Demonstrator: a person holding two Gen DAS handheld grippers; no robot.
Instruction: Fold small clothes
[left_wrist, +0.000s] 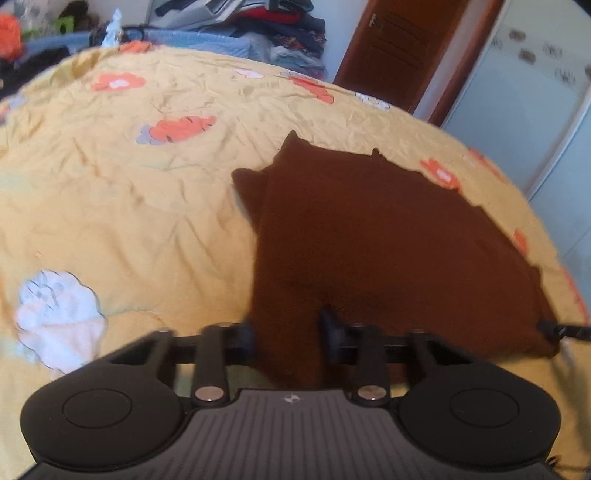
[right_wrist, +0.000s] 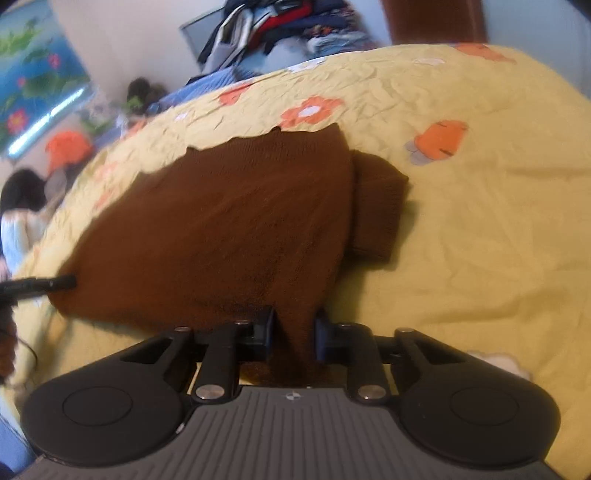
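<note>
1. The left gripper (left_wrist: 288, 332) is clenching the near hem of the brown knit sweater (left_wrist: 369, 240), and the right gripper (right_wrist: 293, 328) is pinching that same near edge at the other corner.
2. The sweater is lying on the yellow flowered bedspread (left_wrist: 129, 203), stretching straight away from both claws, long axis running forward toward the far edge.
3. Neither hand is sitting nearer; both are level along the hem.
4. The knit is looking thick and dark, one sleeve (right_wrist: 380, 206) poking sideways, doubled back.
</note>
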